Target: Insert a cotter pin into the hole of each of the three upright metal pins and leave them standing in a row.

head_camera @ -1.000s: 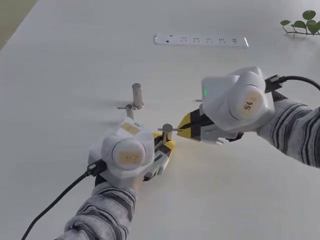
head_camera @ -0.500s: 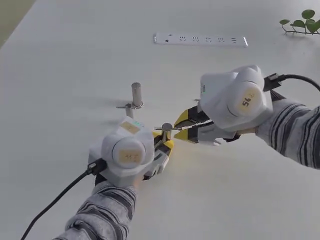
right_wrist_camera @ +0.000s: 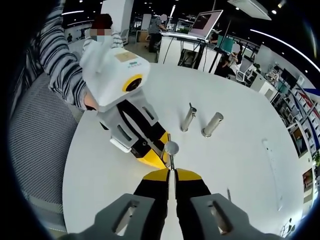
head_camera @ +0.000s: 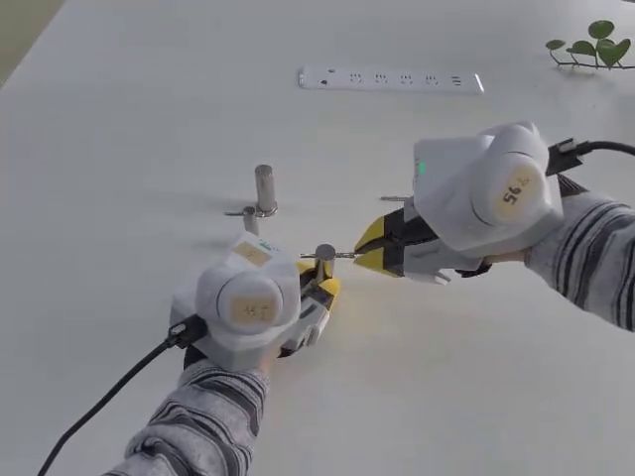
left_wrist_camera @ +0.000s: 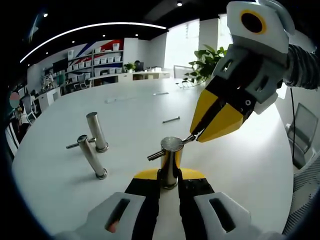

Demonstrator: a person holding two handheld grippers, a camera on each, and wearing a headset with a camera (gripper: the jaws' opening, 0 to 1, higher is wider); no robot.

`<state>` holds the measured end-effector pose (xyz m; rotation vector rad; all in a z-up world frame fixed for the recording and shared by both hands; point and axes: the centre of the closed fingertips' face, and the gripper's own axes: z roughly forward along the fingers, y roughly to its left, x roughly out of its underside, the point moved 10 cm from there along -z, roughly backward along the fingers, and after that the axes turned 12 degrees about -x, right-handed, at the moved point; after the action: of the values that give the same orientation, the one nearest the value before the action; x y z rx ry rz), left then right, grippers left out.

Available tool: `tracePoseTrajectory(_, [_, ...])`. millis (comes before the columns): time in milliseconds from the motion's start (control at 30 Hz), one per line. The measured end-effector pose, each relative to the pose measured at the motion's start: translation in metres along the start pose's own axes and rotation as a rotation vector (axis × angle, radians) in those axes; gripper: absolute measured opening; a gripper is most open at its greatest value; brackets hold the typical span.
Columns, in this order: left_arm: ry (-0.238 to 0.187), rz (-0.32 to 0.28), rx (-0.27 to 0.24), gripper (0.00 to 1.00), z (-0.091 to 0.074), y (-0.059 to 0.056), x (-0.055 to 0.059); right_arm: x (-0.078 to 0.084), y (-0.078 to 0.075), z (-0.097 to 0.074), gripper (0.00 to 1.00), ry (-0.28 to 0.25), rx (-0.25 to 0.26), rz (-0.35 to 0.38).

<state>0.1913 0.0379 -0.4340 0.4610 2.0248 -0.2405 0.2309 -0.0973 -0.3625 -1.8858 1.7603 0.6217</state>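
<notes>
Left tool [left_wrist_camera: 170,176] clamps front metal pin [left_wrist_camera: 171,159] low, upright on counter [left_wrist_camera: 240,165]. Right tool [right_wrist_camera: 171,172] pinches cotter pin [left_wrist_camera: 155,155], its tip out far side of hole. We would push level, straight, not tipping neighbour pin [left_wrist_camera: 91,156].

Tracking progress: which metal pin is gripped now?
The nearest pin, clamped in the left gripper, with the right gripper's cotter pin through it; the others stand free.

Round sticker [head_camera: 516,190] on right gripper [head_camera: 359,254]: "56" or "95".
</notes>
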Motion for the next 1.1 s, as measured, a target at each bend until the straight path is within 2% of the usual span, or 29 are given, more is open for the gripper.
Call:
tracePoseTrajectory(333, [0.001,-0.001,0.002,0.1,0.0,0.0,0.0,-0.005,0.001,0.004,0.0,-0.015,0.003,0.012])
tracePoseTrajectory(433, [0.001,0.0,0.003,0.1,0.001,0.0,0.0,-0.004,0.002,0.006,0.0,-0.024,-0.012,0.04])
tracePoseTrajectory(867, [0.003,0.008,0.015,0.1,0.001,0.001,0.0,-0.002,-0.004,0.012,0.0,-0.015,-0.011,0.037])
tracePoseTrajectory(1100, [0.008,0.011,0.015,0.1,0.001,0.001,0.0,-0.004,-0.005,0.011,0.0,-0.039,-0.009,0.074])
